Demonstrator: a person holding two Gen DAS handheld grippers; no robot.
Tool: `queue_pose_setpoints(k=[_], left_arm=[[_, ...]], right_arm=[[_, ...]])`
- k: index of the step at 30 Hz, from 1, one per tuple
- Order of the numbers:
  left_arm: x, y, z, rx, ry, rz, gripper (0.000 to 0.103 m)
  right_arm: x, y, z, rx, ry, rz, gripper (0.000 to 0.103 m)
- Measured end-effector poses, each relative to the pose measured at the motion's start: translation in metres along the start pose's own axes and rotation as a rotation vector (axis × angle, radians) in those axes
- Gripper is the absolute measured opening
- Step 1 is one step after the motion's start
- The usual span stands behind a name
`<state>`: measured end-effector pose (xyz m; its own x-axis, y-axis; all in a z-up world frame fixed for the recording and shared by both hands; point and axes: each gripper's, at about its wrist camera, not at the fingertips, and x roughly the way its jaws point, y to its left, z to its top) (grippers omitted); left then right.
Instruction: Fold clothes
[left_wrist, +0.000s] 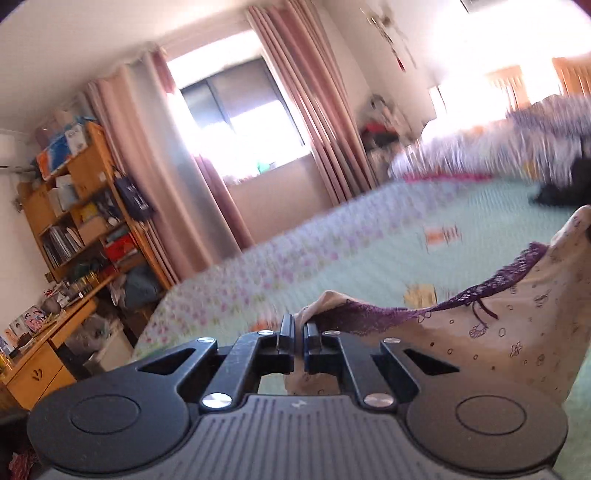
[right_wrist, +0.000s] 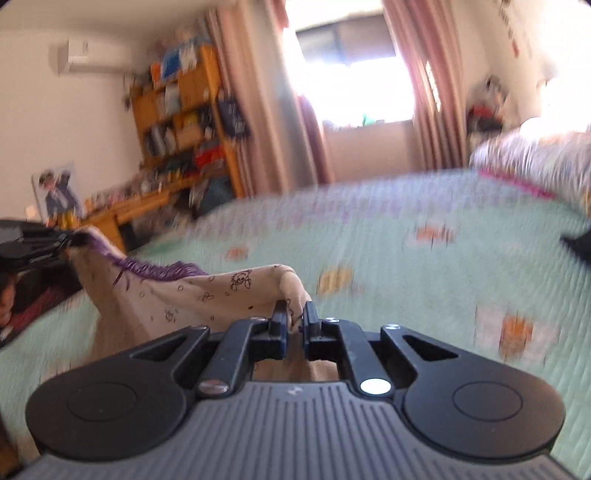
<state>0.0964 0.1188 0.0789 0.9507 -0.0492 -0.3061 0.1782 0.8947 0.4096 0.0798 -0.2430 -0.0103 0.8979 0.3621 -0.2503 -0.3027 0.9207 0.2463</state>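
Now both grippers hold the cream printed garment (left_wrist: 509, 325) with purple lace trim, aloft.

Left gripper (left_wrist: 298, 334) and right gripper (right_wrist: 294, 319) are each closed on a corner; keep the edge taut, lowering evenly onto the green quilted bedspread (right_wrist: 406, 266).

No writing, label, brand or number can be read anywhere in either wrist view.
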Motion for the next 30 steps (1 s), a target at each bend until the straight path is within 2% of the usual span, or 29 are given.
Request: queue_pose_setpoints(k=[2, 5, 8, 13, 17, 19, 20, 21, 22, 24, 27, 30], left_arm=[[-0.017, 0.012, 0.025, -0.023, -0.034, 0.031, 0.004], [-0.036, 0.023, 0.033, -0.031, -0.047, 0.065, 0.005], [-0.045, 0.032, 0.034, -0.061, -0.027, 0.089, 0.005], [-0.058, 0.047, 0.058, -0.094, -0.029, 0.16, 0.003], [-0.076, 0.038, 0.085, -0.078, -0.048, 0.134, 0.004], [-0.085, 0.028, 0.087, -0.073, -0.047, 0.109, 0.007], [-0.091, 0.019, 0.08, -0.073, -0.041, 0.088, 0.012], [-0.096, 0.011, 0.074, -0.072, -0.035, 0.067, 0.014], [-0.097, 0.001, 0.061, -0.08, -0.019, 0.037, 0.015], [-0.095, -0.021, 0.028, -0.113, 0.035, -0.022, 0.018], [-0.091, -0.051, -0.028, -0.164, 0.117, -0.112, 0.02], [-0.087, -0.075, -0.067, -0.214, 0.19, -0.174, 0.023]], right_arm=[[-0.008, 0.008, 0.032, -0.009, -0.091, 0.019, 0.009], [-0.021, 0.019, 0.067, -0.013, -0.178, 0.064, 0.009], [-0.03, 0.021, 0.086, 0.035, -0.186, 0.129, 0.009], [-0.04, 0.018, 0.126, 0.078, -0.234, 0.121, 0.001], [-0.032, 0.019, 0.165, 0.014, -0.147, 0.075, 0.001], [-0.03, 0.016, 0.14, -0.006, -0.068, 0.091, 0.004], [-0.029, 0.014, 0.123, -0.012, -0.026, 0.096, 0.008], [-0.027, 0.011, 0.105, -0.017, 0.016, 0.101, 0.022], [-0.026, 0.009, 0.088, -0.022, 0.058, 0.106, 0.03], [-0.023, 0.005, 0.053, -0.033, 0.141, 0.115, 0.063], [-0.007, -0.014, -0.023, 0.001, 0.296, 0.048, 0.068], [0.007, -0.043, -0.089, 0.129, 0.436, -0.04, 0.068]])
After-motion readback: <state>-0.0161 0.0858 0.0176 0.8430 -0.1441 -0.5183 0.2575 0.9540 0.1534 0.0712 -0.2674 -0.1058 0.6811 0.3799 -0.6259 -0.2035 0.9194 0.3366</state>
